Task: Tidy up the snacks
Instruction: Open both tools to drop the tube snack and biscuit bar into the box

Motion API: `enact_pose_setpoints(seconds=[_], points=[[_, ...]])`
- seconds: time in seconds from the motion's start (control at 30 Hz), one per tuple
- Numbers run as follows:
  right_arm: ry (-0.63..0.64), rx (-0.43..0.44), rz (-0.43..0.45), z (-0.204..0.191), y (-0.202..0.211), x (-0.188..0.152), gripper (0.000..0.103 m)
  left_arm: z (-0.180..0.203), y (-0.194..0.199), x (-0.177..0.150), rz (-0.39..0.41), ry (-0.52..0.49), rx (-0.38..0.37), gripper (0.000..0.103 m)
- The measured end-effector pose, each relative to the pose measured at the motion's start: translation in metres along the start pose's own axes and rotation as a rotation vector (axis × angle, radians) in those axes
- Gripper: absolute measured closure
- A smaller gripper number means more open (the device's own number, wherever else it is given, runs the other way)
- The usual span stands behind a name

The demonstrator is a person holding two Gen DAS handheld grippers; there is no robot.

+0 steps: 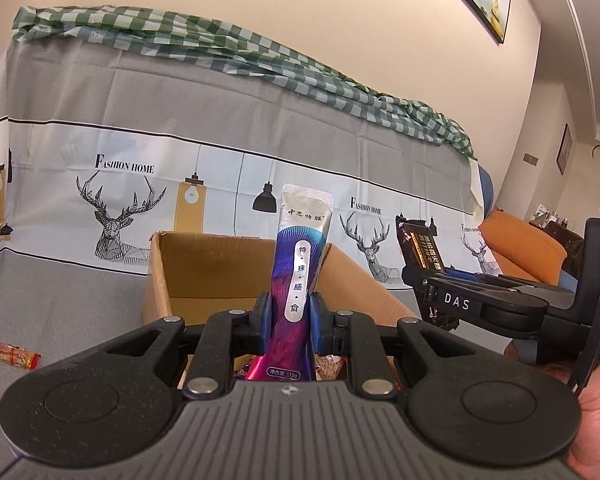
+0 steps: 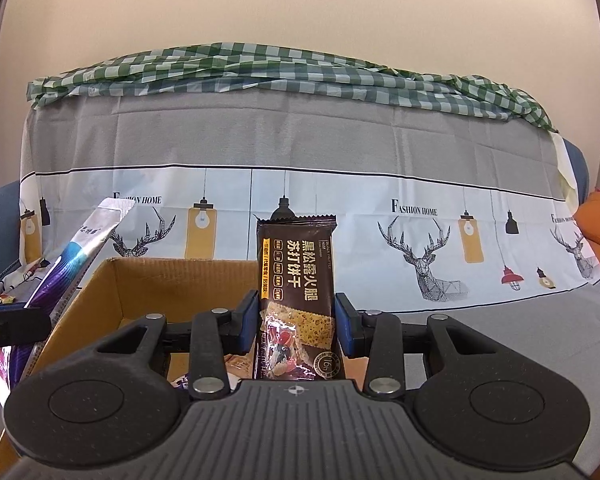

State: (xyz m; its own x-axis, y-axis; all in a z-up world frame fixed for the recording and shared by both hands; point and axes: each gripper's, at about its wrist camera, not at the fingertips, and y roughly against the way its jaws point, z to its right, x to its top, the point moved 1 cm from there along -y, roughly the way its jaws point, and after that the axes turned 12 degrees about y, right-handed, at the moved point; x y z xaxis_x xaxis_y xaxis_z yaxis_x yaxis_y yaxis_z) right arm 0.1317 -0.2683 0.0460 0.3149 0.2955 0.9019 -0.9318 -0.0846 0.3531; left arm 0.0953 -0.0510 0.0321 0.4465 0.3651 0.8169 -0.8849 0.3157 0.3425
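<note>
My left gripper (image 1: pixel 290 316) is shut on a slim purple and silver sachet (image 1: pixel 300 264) that stands upright between the blue pads, above an open cardboard box (image 1: pixel 160 280). In the right wrist view my right gripper (image 2: pixel 296 320) is shut on a dark brown cracker packet (image 2: pixel 296 280), also upright, over the same box (image 2: pixel 112 284). The right gripper (image 1: pixel 428 280) with its packet (image 1: pixel 420 246) shows at the right of the left wrist view. The sachet (image 2: pixel 80 256) leans in at the left of the right wrist view. A few snack packets lie low in the box, mostly hidden.
A grey sofa cover printed with deer and lamps (image 1: pixel 112 208) hangs behind the box, with a green checked cloth (image 2: pixel 260 72) on top. A red and orange snack (image 1: pixel 14 354) lies on the grey seat at left. An orange cushion (image 1: pixel 516 248) sits at right.
</note>
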Motion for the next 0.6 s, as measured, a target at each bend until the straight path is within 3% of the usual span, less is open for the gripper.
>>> enact_pose_setpoints(seconds=[0.23, 0.3, 0.33, 0.37, 0.6], points=[[0.002, 0.011, -0.007, 0.0, -0.001, -0.001, 0.062, 0.001, -0.005, 0.0, -0.025, 0.009, -0.003, 0.08], [0.011, 0.017, -0.019, -0.003, -0.002, -0.002, 0.057, -0.001, -0.006, 0.0, -0.026, 0.02, -0.004, 0.065], [0.019, 0.012, -0.019, -0.004, -0.003, -0.001, 0.047, -0.002, -0.005, 0.0, -0.023, 0.03, -0.006, 0.061], [0.026, 0.008, -0.014, -0.005, -0.002, -0.001, 0.044, -0.003, -0.004, 0.001, -0.018, 0.039, -0.005, 0.059], [0.02, 0.014, -0.01, -0.011, -0.002, 0.001, 0.042, -0.014, -0.002, 0.007, -0.011, 0.072, 0.018, 0.061]])
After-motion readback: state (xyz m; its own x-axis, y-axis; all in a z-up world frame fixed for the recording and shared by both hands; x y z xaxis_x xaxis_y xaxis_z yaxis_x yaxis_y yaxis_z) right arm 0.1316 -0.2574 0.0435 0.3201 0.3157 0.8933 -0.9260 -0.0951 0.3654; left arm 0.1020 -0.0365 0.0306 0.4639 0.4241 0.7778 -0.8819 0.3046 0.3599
